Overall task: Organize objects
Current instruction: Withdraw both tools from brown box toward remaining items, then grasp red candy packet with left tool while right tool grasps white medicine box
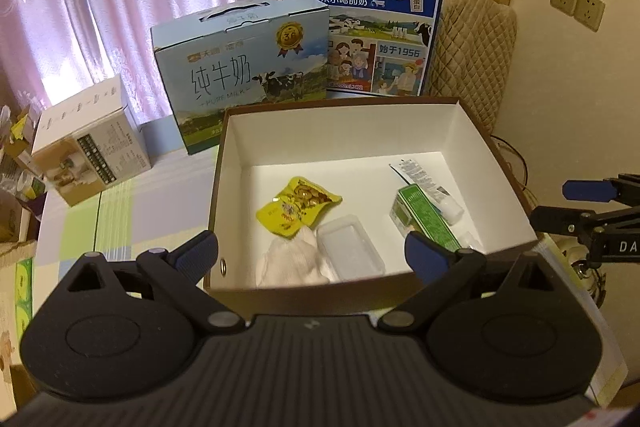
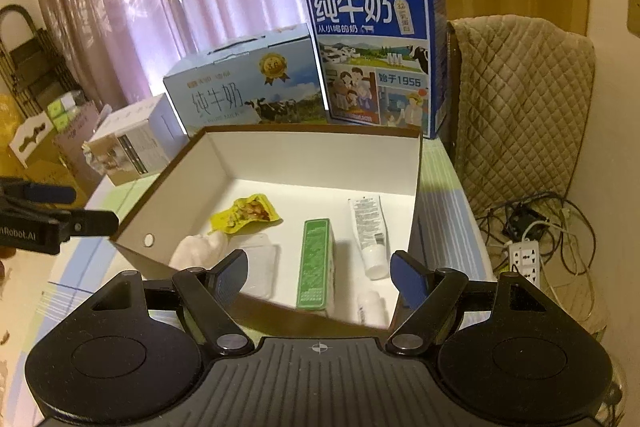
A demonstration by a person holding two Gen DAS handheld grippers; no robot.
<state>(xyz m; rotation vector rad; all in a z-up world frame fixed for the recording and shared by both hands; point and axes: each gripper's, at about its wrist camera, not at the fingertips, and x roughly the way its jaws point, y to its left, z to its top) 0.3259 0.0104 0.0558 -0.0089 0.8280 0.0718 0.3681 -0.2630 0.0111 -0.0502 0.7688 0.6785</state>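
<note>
An open brown box with white inside (image 1: 340, 131) (image 2: 312, 147) sits on the table. In it lie a yellow snack packet (image 1: 298, 205) (image 2: 246, 213), a white cloth (image 1: 292, 261) (image 2: 198, 249), a clear plastic tray (image 1: 350, 251) (image 2: 260, 265), a green carton (image 1: 426, 221) (image 2: 316, 263), a white tube (image 1: 430, 187) (image 2: 370, 231) and a small white bottle (image 2: 370, 305). My left gripper (image 1: 312, 255) is open and empty over the box's near edge. My right gripper (image 2: 320, 277) is open and empty over the near right corner.
A light blue milk carton box (image 1: 240, 75) (image 2: 244, 87), a dark blue milk box (image 1: 378, 27) (image 2: 378, 55) and a small white box (image 1: 90, 147) (image 2: 132, 143) stand behind and left. A quilted chair (image 2: 520, 107) and a power strip with cables (image 2: 526, 255) are right.
</note>
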